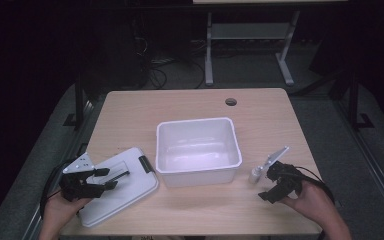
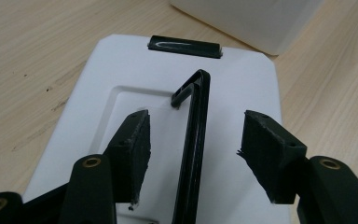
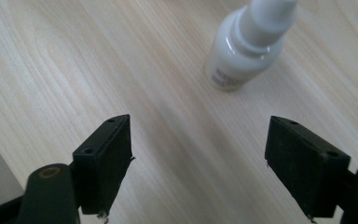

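We hold L gripper jaws spread astride lid handle; R gripper jaws spread, empty — risk: clipping bottle, toppling it.

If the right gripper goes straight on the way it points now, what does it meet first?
Probably the small white bottle: it stands on the table just ahead of the right gripper, slightly off the centre line. The open jaws hold nothing, and depth is uncertain.

Bare table along the near edge between lid and small bottle, white bin behind.
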The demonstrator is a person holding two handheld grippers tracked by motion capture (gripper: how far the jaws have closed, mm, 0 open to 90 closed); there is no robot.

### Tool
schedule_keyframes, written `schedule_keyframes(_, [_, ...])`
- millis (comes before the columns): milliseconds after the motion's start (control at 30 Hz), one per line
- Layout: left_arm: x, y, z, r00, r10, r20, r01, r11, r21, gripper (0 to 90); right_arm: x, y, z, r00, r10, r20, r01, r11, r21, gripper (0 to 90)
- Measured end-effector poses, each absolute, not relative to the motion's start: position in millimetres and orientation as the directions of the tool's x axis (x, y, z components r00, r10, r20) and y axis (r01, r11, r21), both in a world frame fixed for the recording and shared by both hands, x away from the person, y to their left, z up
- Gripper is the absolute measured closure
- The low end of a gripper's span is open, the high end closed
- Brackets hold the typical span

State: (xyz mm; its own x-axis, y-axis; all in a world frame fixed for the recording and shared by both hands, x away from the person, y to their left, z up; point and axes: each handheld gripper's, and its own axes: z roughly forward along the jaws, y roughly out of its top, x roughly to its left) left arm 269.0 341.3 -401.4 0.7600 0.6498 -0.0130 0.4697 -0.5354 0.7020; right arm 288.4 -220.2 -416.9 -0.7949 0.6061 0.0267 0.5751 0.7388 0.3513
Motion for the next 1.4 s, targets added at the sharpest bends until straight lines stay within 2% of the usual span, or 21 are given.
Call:
schedule_keyframes(533, [268, 346, -402, 0.756, 0.654, -0.015, 0.47, -0.527, 0.708, 41.0, 312, -203, -411, -0.82, 0.572, 0.008, 0.548, 0.781, 0.299, 32.7])
schedule_keyframes(900, [268, 348, -402, 0.754, 0.657, -0.018, 0.473, -0.523, 0.709, 41.1, 326, -191, -400, -0.844, 0.536, -0.01, 0.517, 0.819, 0.25, 43.8])
schedule_keyframes(1133, [268, 350, -402, 0.751, 0.66, -0.021, 0.475, -0.518, 0.712, 41.0, 335, -186, -401, -0.847, 0.531, -0.009, 0.516, 0.827, 0.222, 46.9])
schedule_keyframes(1400, [267, 352, -402, 0.747, 0.665, -0.024, 0.475, -0.508, 0.719, 41.1, 341, -184, -407, -0.847, 0.532, 0.003, 0.522, 0.83, 0.198, 57.4])
